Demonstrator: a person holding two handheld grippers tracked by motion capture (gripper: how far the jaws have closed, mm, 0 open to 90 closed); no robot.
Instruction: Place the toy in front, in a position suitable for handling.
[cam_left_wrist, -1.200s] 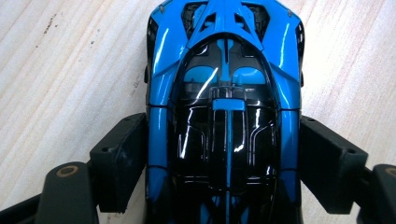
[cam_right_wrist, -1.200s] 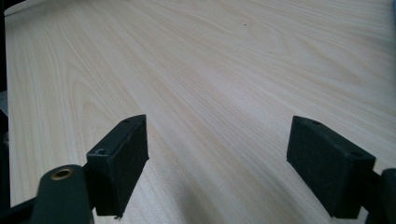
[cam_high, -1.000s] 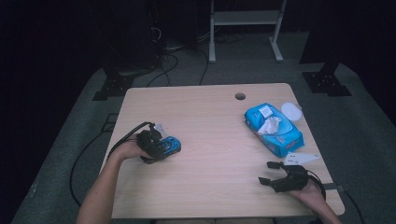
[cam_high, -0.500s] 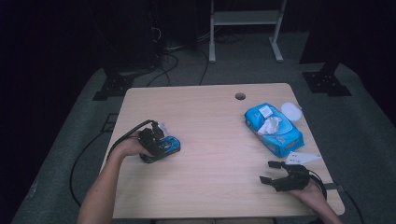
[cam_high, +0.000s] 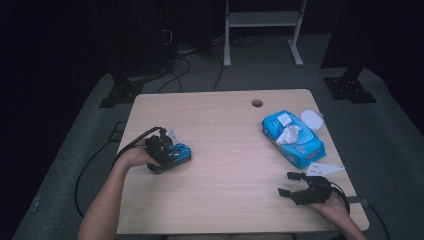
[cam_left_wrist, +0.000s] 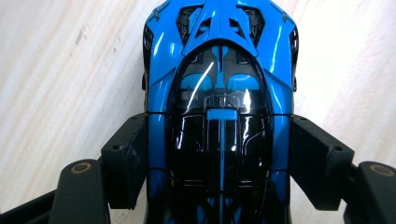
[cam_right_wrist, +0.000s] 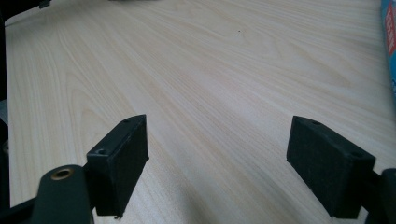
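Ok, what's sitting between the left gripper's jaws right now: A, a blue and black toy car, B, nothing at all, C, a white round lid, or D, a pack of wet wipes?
A: in the left gripper view the blue and black toy car lies on the table with the left gripper pads against both its sides.

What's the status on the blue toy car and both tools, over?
Left tool has just been closing, pads against the blue toy car sides. Right tool open, nothing between jaws, on the table. Wipes pack well off to the side.
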